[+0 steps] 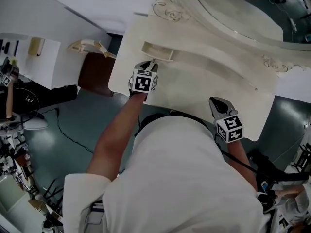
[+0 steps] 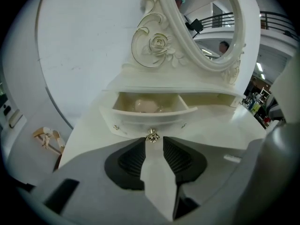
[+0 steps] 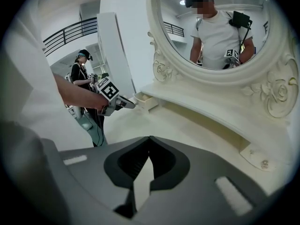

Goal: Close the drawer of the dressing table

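Observation:
The white dressing table [image 1: 194, 81] has its small left drawer [image 1: 156, 51] pulled out. In the left gripper view the drawer [image 2: 150, 114] faces me with a pale round thing [image 2: 145, 106] inside. Its gold knob [image 2: 152, 136] sits right at the tips of my left gripper [image 2: 153, 140], whose jaws stand apart and do not press on it. From above, the left gripper [image 1: 151, 63] points at the drawer front. My right gripper [image 1: 216, 101] hovers over the table's front right edge, its tips together and empty [image 3: 150, 138]. The right gripper view shows the left gripper [image 3: 123, 103] at the drawer [image 3: 145, 100].
An oval mirror [image 1: 233, 8] in a carved frame rises behind the tabletop. A second drawer front [image 3: 255, 156] at the right is closed. A dark stool [image 1: 95, 74] and a wooden item [image 1: 90, 46] stand left of the table. Another person [image 3: 79, 74] stands far off.

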